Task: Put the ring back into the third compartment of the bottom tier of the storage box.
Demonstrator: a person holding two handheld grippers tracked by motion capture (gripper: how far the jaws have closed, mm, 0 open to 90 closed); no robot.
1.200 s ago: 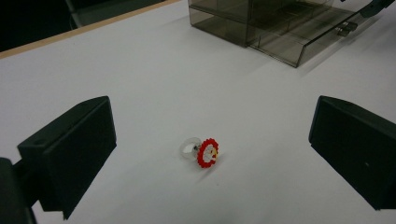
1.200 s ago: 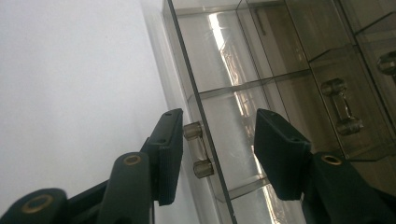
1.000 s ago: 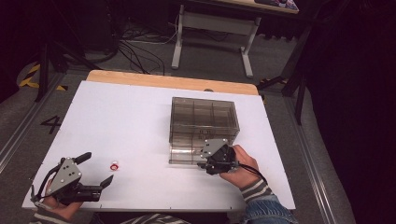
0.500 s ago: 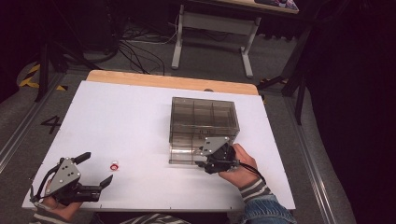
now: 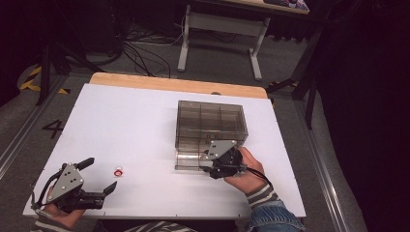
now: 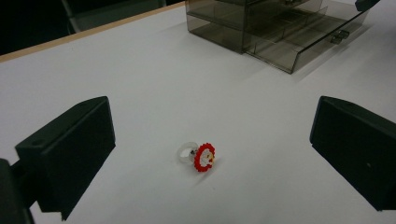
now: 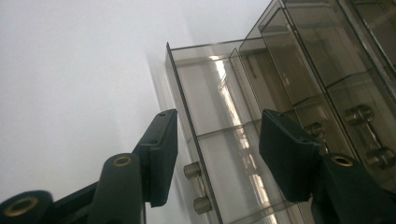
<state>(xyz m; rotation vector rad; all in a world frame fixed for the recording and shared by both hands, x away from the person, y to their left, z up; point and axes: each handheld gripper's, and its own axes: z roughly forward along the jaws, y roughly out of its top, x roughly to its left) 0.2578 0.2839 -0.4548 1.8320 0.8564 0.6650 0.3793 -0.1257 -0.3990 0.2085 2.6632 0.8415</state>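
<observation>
A smoky clear drawer cabinet (image 5: pixel 211 118) stands right of the table's middle. Its lowest drawer (image 7: pixel 219 107) is pulled out toward me. My right gripper (image 5: pixel 212 166) is at that drawer's front and is open. In the right gripper view (image 7: pixel 217 144) one jaw is outside the front wall and the other over the drawer's inside. The small handle (image 7: pixel 196 186) lies between them with gaps on both sides. A toy ring (image 5: pixel 117 172) with a red frilled top lies on the white table. My left gripper (image 5: pixel 100 174) rests at the near left corner, open wide toward the ring (image 6: pixel 201 156).
The white tabletop (image 5: pixel 135 121) ends in a wooden strip (image 5: pixel 179 84) at the far side. Beyond it stand a metal desk frame (image 5: pixel 217 29) and floor cables (image 5: pixel 140 48). The cabinet (image 6: pixel 261 23) is far across the table from the left gripper.
</observation>
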